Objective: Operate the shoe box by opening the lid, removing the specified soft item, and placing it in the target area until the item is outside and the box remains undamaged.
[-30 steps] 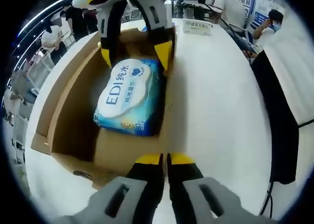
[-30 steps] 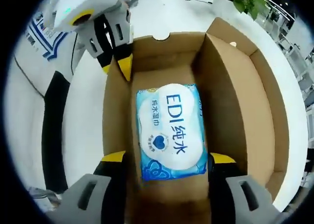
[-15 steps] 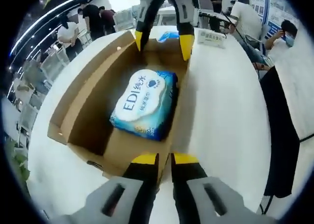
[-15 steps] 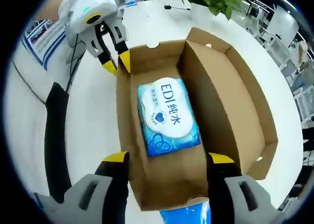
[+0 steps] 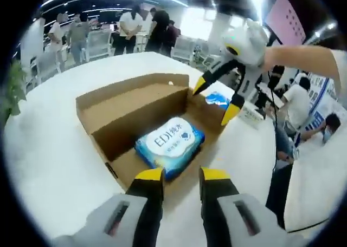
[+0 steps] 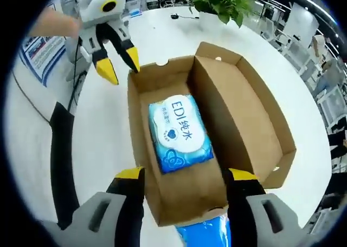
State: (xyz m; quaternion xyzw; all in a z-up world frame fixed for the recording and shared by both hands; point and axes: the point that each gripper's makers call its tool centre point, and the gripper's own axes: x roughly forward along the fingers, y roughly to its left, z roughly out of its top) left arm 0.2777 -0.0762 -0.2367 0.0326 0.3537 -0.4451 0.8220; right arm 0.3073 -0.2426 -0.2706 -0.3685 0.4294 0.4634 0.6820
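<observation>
An open cardboard shoe box (image 5: 135, 109) (image 6: 238, 111) lies on the white table with its lid folded back. Flat inside it lies a blue and white pack of wet wipes (image 5: 171, 144) (image 6: 179, 133) marked EDI. My left gripper (image 5: 181, 176) is open just short of the box's near end, with nothing between its jaws. In the right gripper view the left gripper (image 6: 119, 64) hovers open by the far left corner. My right gripper (image 6: 184, 175) is open, its jaws wide on either side of the box's near end. It also shows open in the left gripper view (image 5: 215, 101).
A second blue pack (image 6: 209, 233) (image 5: 221, 98) lies on the table just outside the box's end. A black strap (image 6: 59, 149) runs along the table's left side. A potted plant (image 6: 217, 0) stands at the far edge. People (image 5: 130, 25) and chairs are beyond the table.
My left gripper's jaws have spread apart and drawn back from the box wall. Both grippers have pulled away from the box. The wipes pack has not moved.
</observation>
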